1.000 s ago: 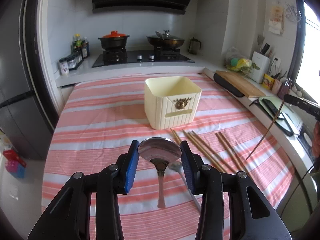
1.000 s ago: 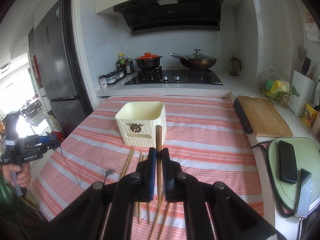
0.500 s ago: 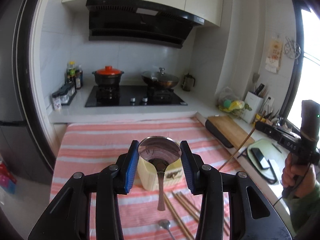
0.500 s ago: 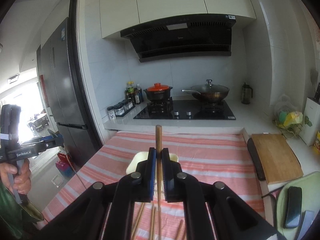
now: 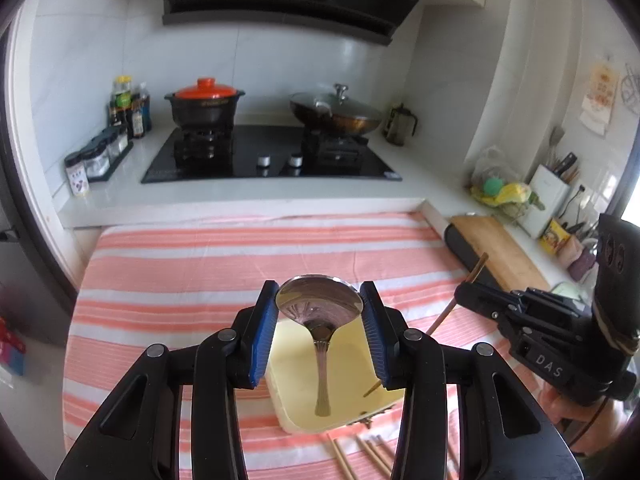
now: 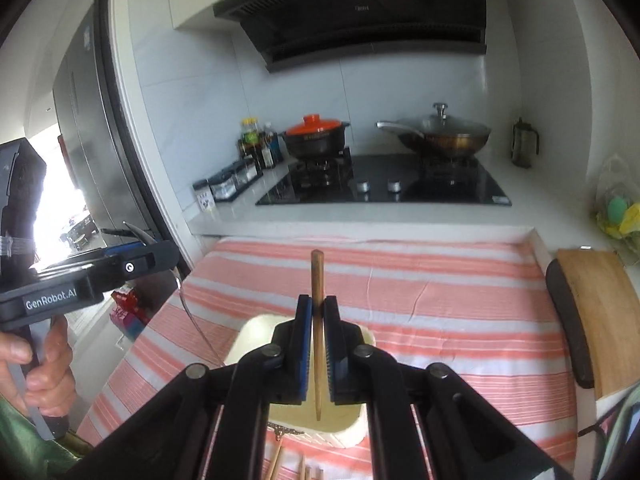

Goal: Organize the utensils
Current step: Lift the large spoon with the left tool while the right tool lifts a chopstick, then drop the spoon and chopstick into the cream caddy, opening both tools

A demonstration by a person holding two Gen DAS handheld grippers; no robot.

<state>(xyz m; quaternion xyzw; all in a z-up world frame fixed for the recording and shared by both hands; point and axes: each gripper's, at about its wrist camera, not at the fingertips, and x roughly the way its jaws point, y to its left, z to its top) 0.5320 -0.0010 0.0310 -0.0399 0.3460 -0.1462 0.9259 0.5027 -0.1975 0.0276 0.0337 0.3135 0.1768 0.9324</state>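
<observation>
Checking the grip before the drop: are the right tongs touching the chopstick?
Touching. In the right wrist view the right tongs are shut on the chopstick, both blue pads pressed against its shaft above the cream box.

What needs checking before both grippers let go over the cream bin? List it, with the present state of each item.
1. Left gripper clamped on the spoon bowl: ok.
2. Spoon handle hanging over the cream bin opening: ok.
3. Right gripper clamped on the chopstick: ok.
4. Chopstick's lower tip over the bin opening: ok.
5. The two grippers apart from each other: ok.
6. Bin's contents and depth: cannot tell.
</observation>
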